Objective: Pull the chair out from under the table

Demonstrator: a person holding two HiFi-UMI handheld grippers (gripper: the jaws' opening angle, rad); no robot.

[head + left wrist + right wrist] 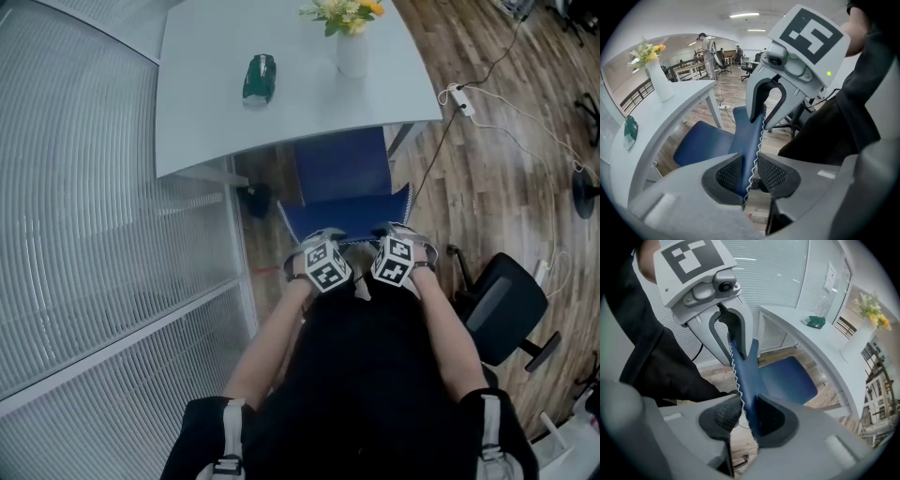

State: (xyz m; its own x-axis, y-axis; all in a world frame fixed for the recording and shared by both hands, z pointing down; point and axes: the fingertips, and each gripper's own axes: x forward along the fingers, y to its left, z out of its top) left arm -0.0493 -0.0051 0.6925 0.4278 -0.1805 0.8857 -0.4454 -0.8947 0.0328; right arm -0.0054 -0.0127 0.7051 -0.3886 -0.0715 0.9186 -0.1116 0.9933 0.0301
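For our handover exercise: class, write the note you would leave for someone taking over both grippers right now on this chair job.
Left gripper: shut on the blue chair, at the top edge of its back.
Right gripper: shut on the same edge, beside it.
Seat: partly under the white table.
Done: both grips set.
Left: pull the chair clear of the table.

Left gripper (323, 238) and right gripper (403, 232): held side by side, close together, both pointing steeply down, marker cubes facing up. Jaws of each are clamped on the top edge of the chair back (349, 212), one pad on either face. Left forearm (267, 352) and right forearm (448, 328): bare, stretched forward, converging toward the grippers.
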